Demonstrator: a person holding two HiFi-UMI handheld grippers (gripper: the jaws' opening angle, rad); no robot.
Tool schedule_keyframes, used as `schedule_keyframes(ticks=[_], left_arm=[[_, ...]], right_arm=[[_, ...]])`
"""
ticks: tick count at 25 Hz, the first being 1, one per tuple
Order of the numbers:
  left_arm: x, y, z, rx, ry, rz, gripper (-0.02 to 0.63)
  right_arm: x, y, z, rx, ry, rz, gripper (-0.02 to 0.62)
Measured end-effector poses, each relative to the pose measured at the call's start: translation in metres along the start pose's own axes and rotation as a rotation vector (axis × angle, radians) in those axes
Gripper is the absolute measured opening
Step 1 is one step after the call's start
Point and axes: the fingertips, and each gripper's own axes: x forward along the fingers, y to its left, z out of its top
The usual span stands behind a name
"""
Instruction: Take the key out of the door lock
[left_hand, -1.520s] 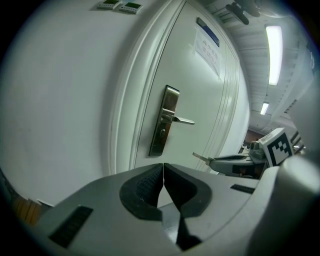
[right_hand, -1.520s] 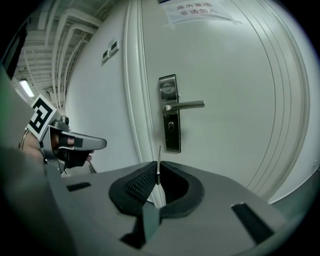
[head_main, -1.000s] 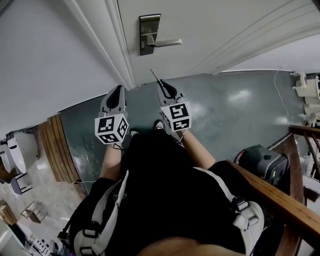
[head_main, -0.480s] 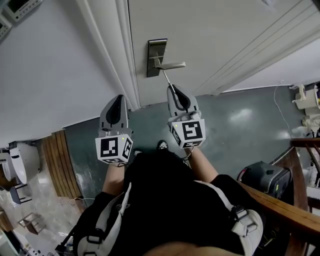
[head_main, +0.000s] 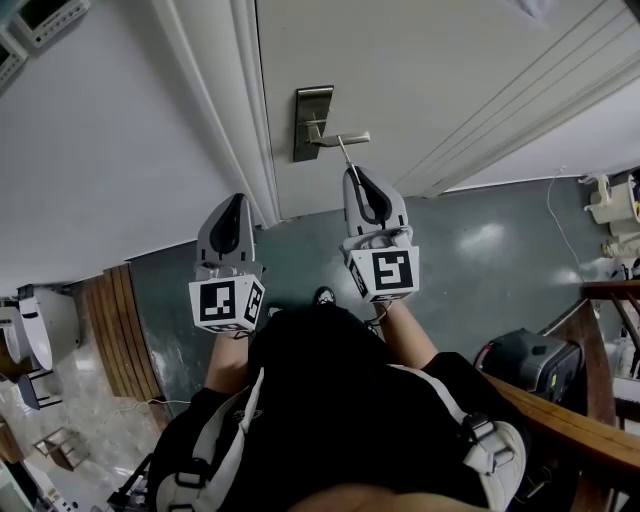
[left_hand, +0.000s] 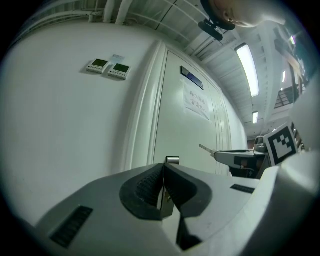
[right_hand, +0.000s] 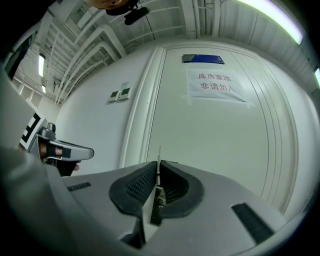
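A white door (head_main: 450, 70) carries a metal handle plate (head_main: 312, 122) with a lever (head_main: 343, 137) pointing right. My right gripper (head_main: 353, 172) is shut on a thin metal key (head_main: 345, 152). The key's blade sticks out past the jaws, and its tip lies just below the lever in the head view. In the right gripper view the blade (right_hand: 159, 155) stands edge-on between the pressed pads of the right gripper (right_hand: 158, 167). My left gripper (head_main: 236, 202) hangs to the left, before the door frame. The left gripper (left_hand: 163, 167) is shut with nothing in it, and the handle plate (left_hand: 172, 160) shows just above its jaws.
The door frame (head_main: 255, 120) runs left of the handle. Two wall panels (left_hand: 107, 67) sit on the wall at left. A paper sign (right_hand: 215, 82) is on the door. A wooden railing (head_main: 560, 400) and a black case (head_main: 525, 350) stand at right.
Both grippers have risen toward the door handle. The key's tip, earlier well below the lever, now lies close under it. Both grippers stay shut.
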Motion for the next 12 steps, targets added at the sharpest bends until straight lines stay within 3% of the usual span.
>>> schedule_keyframes(ticks=[12], left_arm=[[0.0046, -0.0061, -0.0048, -0.006, 0.004, -0.005, 0.025]], right_arm=[[-0.0023, -0.0043, -0.0009, 0.001, -0.009, 0.004, 0.031]])
